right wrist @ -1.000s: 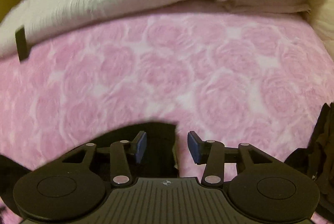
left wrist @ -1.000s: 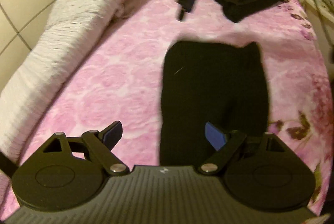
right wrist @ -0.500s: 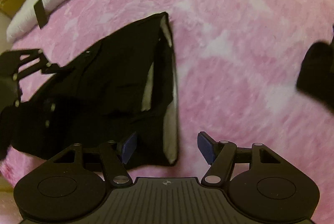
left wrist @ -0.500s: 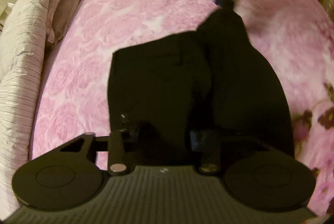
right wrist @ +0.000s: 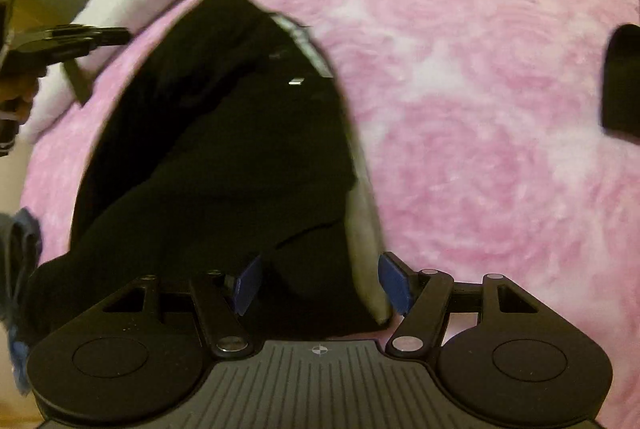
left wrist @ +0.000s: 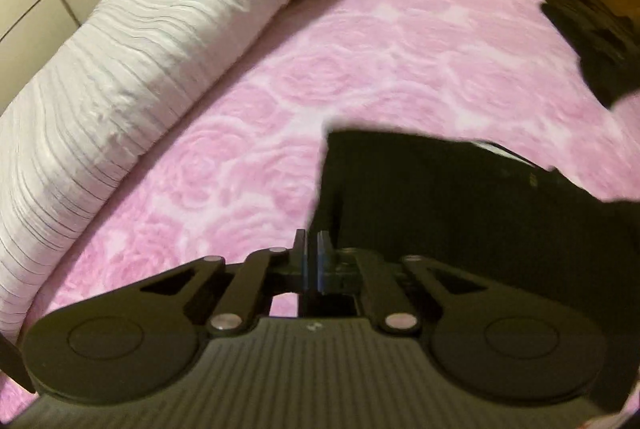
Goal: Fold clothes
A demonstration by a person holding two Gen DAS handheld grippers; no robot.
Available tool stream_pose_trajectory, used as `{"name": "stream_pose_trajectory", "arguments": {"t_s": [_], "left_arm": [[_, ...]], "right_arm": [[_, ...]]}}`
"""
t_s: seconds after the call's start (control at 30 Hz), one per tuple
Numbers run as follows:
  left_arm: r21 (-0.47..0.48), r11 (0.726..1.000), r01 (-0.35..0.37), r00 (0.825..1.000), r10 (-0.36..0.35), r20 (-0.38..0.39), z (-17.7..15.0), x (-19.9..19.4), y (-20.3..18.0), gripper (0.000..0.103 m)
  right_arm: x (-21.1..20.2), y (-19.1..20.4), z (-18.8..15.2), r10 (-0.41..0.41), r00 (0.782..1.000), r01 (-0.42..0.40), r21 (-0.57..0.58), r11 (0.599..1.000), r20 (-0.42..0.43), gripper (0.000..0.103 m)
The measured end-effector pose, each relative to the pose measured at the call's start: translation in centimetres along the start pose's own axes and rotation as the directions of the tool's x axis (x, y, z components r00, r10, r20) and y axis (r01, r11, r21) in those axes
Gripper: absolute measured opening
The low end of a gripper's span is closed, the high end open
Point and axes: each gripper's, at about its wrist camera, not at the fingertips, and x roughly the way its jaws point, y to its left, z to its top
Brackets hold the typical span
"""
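Observation:
A black garment (left wrist: 460,197) lies flat on the pink rose bedspread (left wrist: 400,49), with a strip of pale lining showing at one edge. My left gripper (left wrist: 311,257) is shut, right at the garment's left edge; I cannot see any cloth pinched between the pads. In the right wrist view the same garment (right wrist: 224,149) fills the left half. My right gripper (right wrist: 320,283) is open, low over the garment's near end, with the black cloth and the pale lining (right wrist: 364,229) between its fingers. The left gripper (right wrist: 80,37) shows at upper left, by the garment's far edge.
A rolled white quilt (left wrist: 140,49) runs along the bed's left side. A stack of dark folded clothes (left wrist: 592,29) sits at the far right, and shows as a dark shape (right wrist: 624,81) in the right wrist view. A hand (right wrist: 16,93) holds the left gripper.
My left gripper has shut and shifted from above the garment to its left edge. The right gripper stays open and has come down closer over the garment's near end.

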Motion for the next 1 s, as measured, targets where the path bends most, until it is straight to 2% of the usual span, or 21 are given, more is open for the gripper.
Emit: {"name": "stream_pose_trajectory", "arguments": {"t_s": [0.07,0.13,0.17,0.2,0.23,0.27,0.33,0.4,0.47,0.53,0.6,0.63,0.7,0.83,1.0], "left_arm": [[-0.022,1.000,-0.004,1.000,0.004,-0.007,0.5,0.6,0.5,0.003],[-0.049,0.998,0.036,0.999,-0.037,-0.013,1.0,1.4,0.9,0.010],[-0.056,0.997,0.056,0.998,-0.057,-0.019,1.1,1.7,0.8,0.022],[-0.064,0.995,0.076,0.997,-0.078,-0.025,1.2,2.0,0.8,0.039],[-0.066,0.994,0.091,0.995,-0.093,-0.035,1.3,2.5,0.7,0.045],[-0.060,0.993,0.100,0.993,-0.103,-0.050,1.3,3.3,0.6,0.049],[-0.067,0.991,0.117,0.989,-0.123,-0.085,1.2,5.0,0.9,0.050],[-0.114,0.984,0.135,0.981,-0.148,-0.124,0.8,7.0,1.5,0.052],[-0.172,0.971,0.164,0.969,-0.192,-0.157,0.3,8.8,2.4,0.053],[-0.263,0.940,0.216,0.949,-0.265,-0.169,-0.2,10.1,3.4,0.051],[-0.325,0.909,0.260,0.934,-0.322,-0.154,-0.7,10.7,4.1,0.036],[-0.325,0.907,0.268,0.932,-0.330,-0.151,-0.7,10.7,4.1,0.032],[-0.304,0.911,0.278,0.930,-0.334,-0.153,-0.7,10.5,3.9,0.017],[-0.262,0.921,0.290,0.929,-0.337,-0.154,-0.5,10.1,3.8,0.013],[-0.251,0.918,0.306,0.926,-0.348,-0.147,-0.7,10.3,3.9,0.009]], "right_arm": [[0.2,-0.6,0.0,0.015,1.000,-0.015,0.021,1.000,-0.005,0.066],[0.3,-1.0,-0.1,0.022,1.000,-0.022,0.030,0.999,-0.011,0.066],[0.3,-1.1,-0.2,0.024,1.000,-0.024,0.033,0.999,-0.012,0.066],[0.3,-1.2,-0.2,0.027,1.000,-0.026,0.036,0.999,-0.011,0.066],[0.1,-1.3,-0.3,0.028,1.000,-0.027,0.046,0.999,-0.004,0.066],[0.0,-1.3,-0.4,0.013,1.000,-0.013,0.066,0.998,0.008,0.066],[-0.1,-1.5,-0.6,0.018,1.000,-0.019,0.071,0.997,0.013,0.066],[-0.2,-1.8,-0.8,0.025,1.000,-0.026,0.075,0.997,0.014,0.067],[0.1,-2.1,-1.0,0.035,0.999,-0.035,0.094,0.995,0.006,0.081],[0.3,-2.5,-1.3,0.068,0.998,-0.067,0.135,0.989,-0.003,0.081],[0.5,-3.0,-1.5,0.096,0.995,-0.095,0.181,0.979,0.003,0.081],[0.4,-3.3,-1.6,0.100,0.995,-0.101,0.214,0.972,0.014,0.081],[0.1,-3.9,-2.2,0.111,0.993,-0.117,0.288,0.950,0.039,0.081],[-1.0,-4.5,-4.0,0.127,0.989,-0.148,0.444,0.884,0.075,0.081],[-0.2,-4.5,-4.8,0.162,0.974,-0.222,0.517,0.827,0.160,0.081]]}}
